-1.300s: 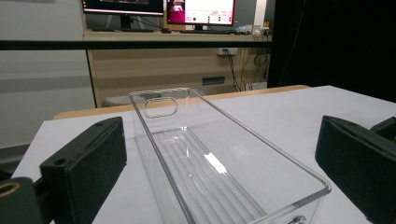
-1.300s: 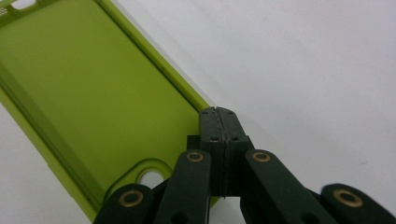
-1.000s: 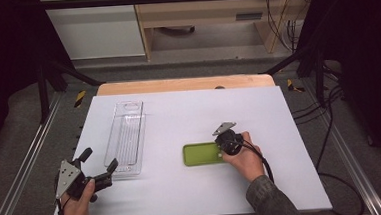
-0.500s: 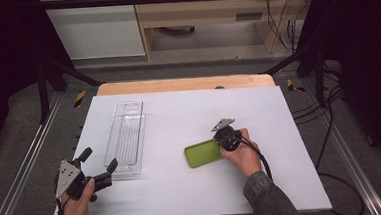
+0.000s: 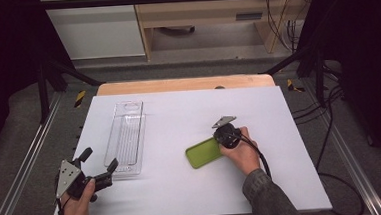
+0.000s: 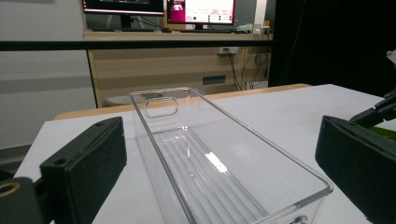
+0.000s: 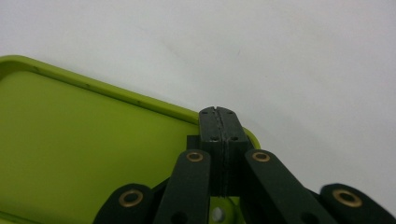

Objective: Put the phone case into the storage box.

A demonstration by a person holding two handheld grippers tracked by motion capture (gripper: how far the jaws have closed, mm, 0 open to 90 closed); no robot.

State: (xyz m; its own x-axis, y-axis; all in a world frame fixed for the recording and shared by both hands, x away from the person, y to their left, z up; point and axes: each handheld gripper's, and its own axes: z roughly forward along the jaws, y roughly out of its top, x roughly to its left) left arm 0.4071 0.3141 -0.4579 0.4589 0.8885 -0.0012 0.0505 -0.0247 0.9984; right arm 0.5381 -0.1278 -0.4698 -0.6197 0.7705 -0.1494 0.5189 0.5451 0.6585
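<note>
Right gripper view: right tongs [image 7: 219, 112] are pinched together at smooth green rounded tray [image 7: 84, 154] rim; left tongs [image 5: 97, 163] are held wide beside clear ribbed bin [image 5: 128, 139]

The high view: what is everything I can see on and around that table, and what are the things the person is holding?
Green tray: one, lime green, right of centre on the table, its right rim pinched by the right tool.
Clear bin: one, transparent plastic, long, left of centre, empty.
Table: one, white top with a wooden far edge.
Monitors: two, lit, on a wooden desk behind the table.
Left tool: one, black, jaws open, just short of the bin's near end.
Right tool: one, black, jaws shut on the tray's rim.
</note>
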